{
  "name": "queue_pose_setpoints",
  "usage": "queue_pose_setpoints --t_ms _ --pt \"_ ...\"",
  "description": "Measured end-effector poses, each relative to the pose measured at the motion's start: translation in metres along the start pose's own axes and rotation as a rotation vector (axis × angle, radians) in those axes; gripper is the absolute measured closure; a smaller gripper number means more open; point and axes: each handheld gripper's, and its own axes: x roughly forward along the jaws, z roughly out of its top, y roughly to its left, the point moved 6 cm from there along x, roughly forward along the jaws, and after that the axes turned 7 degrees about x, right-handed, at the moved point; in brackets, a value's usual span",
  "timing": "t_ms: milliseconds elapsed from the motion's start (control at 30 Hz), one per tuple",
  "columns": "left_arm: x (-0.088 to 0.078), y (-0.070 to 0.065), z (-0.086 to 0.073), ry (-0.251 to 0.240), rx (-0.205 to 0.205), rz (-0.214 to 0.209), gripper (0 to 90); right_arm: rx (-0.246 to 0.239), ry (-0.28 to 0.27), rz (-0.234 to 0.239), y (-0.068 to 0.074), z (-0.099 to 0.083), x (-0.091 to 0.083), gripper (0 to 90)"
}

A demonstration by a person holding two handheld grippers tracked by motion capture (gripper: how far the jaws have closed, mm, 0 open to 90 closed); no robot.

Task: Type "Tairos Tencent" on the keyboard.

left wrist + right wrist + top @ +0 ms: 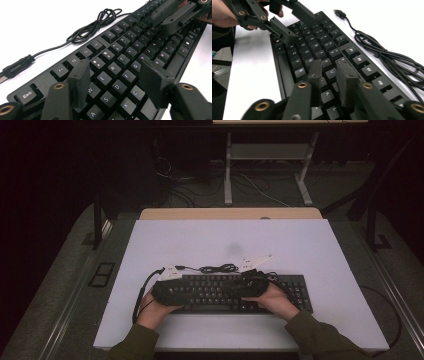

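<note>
A black keyboard (235, 292) lies flat near the front edge of the white worktop (310, 245), about midway along it, with both grippers poised low over its keys. The work in hand looks like key pressing or typing.

The left gripper (117, 80) hangs over the left letter block. Its fingers (80, 77) stand moderately apart with nothing between them, spanning roughly the W to G keys, and do not seem to press any key. The right gripper (331, 75) sits over the right letter block around U, K and L. Its fingers (345, 77) are drawn narrow, almost together, holding nothing; whether a tip touches a key I cannot tell.

The keyboard's cable (217, 268) lies coiled loosely on the worktop just behind the keyboard's rear edge, its USB plug (16, 67) lying free on the worktop beyond the keyboard's left rear corner.

The next move probably calls for a short, straight dip of one narrowed tip onto a single key, kept clear of its neighbours.

No container is on the worktop, so nothing is held in one.
</note>
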Motion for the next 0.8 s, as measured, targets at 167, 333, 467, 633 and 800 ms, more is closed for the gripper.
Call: queue_pose_setpoints --t_ms 167,333,467,633,800 --pt "0.000 0.001 -0.002 -0.010 -0.008 0.008 33.0 -0.016 0.026 0.029 0.006 -0.003 0.005 85.3" --pt "-0.001 0.000 -0.002 -0.019 -0.006 0.009 30.4 -0.026 0.047 0.042 0.012 -0.006 0.011 87.8" --pt "0.000 0.000 -0.003 -0.017 -0.008 0.009 29.7 -0.037 0.063 0.047 0.015 -0.008 0.016 89.0" --pt "-0.001 0.001 -0.003 -0.018 -0.009 0.011 29.1 -0.048 0.082 0.048 0.018 -0.011 0.020 89.4" --pt "-0.001 0.002 -0.003 -0.020 -0.011 0.014 28.8 -0.052 0.095 0.042 0.019 -0.012 0.023 89.4"
